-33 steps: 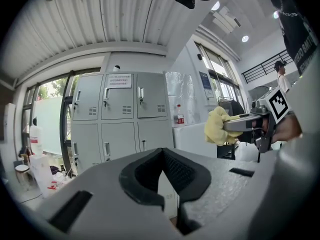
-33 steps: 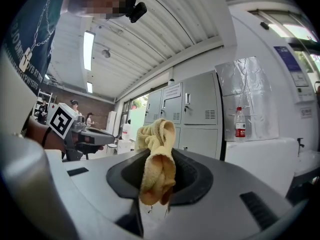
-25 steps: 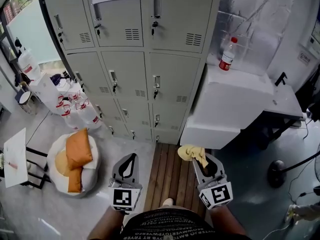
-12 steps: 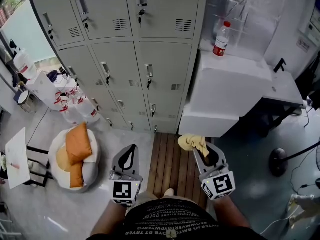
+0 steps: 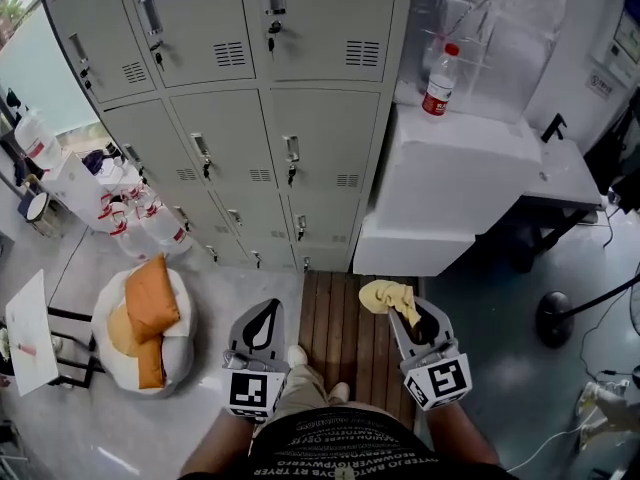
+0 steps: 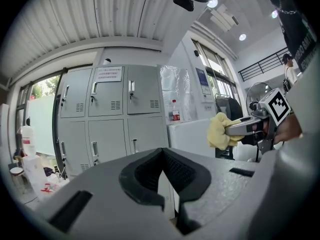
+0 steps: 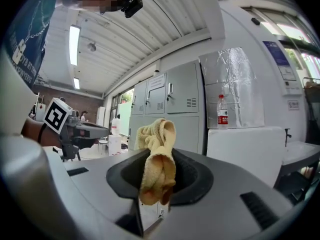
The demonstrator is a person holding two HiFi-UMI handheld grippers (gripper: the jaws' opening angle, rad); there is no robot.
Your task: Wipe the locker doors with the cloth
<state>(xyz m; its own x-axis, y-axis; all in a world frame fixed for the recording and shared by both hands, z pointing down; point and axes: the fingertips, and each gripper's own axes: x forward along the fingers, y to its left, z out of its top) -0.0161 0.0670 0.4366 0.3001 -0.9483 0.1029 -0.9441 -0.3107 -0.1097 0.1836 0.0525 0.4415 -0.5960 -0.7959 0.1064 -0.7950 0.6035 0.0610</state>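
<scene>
The yellow cloth (image 5: 384, 296) is being gripped by the right gripper (image 5: 403, 311), whose jaws are being pressed shut on it. In the right gripper view the cloth is being squeezed into a bunched fold, standing up above the jaw tips and hanging a little below them. The left gripper (image 5: 265, 314) is being held just to the left, at much the same height, with its jaws brought together and nothing being carried between them. Both grippers are being held over a strip of wooden boards (image 5: 335, 323) near the person, and the cloth is being held well apart from the grey lockers (image 5: 280, 128) standing at the far side. Right of the lockers, a red-capped bottle (image 5: 436, 76) is being borne upright on a white cabinet (image 5: 470, 178). At the left, an orange cushion (image 5: 152, 296) is being supported by a white beanbag (image 5: 180, 353).
</scene>
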